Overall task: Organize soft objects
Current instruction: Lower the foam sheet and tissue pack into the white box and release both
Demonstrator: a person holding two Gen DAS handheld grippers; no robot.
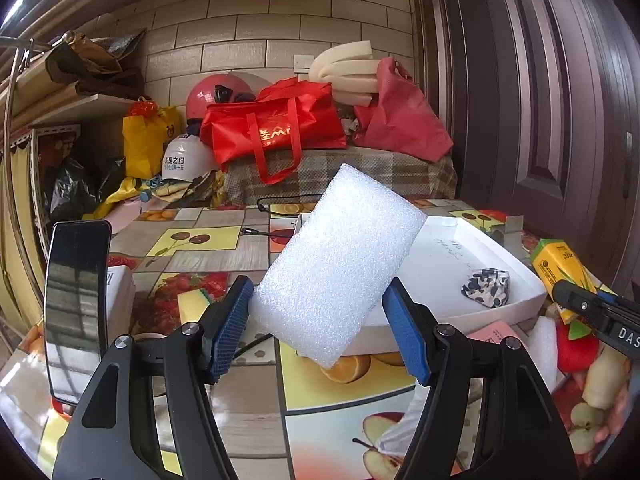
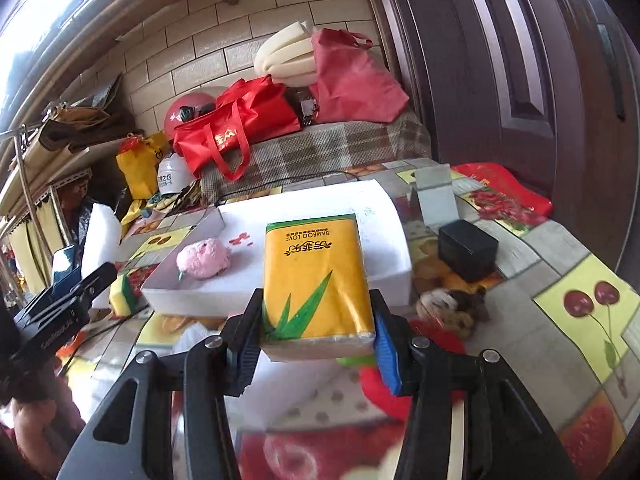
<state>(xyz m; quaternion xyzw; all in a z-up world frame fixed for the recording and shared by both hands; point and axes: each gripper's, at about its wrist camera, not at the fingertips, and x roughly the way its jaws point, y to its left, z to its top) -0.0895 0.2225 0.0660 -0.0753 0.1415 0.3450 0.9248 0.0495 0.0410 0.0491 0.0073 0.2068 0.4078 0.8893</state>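
Foam block (image 1: 336,264), white and tilted, sits pinched between our left gripper (image 1: 320,328) pads, raised above the table (image 1: 224,248) just before the tray's (image 1: 516,300) near rim. Our right gripper (image 2: 316,344) is clamped on the tissue pack (image 2: 316,276), also raised at the tray's near edge. Inside lie a pink plush (image 2: 204,258) and a spotted cloth (image 1: 486,286). We should carry each piece over a bare patch, lower it flat, then spread the pads gently so nothing springs out.
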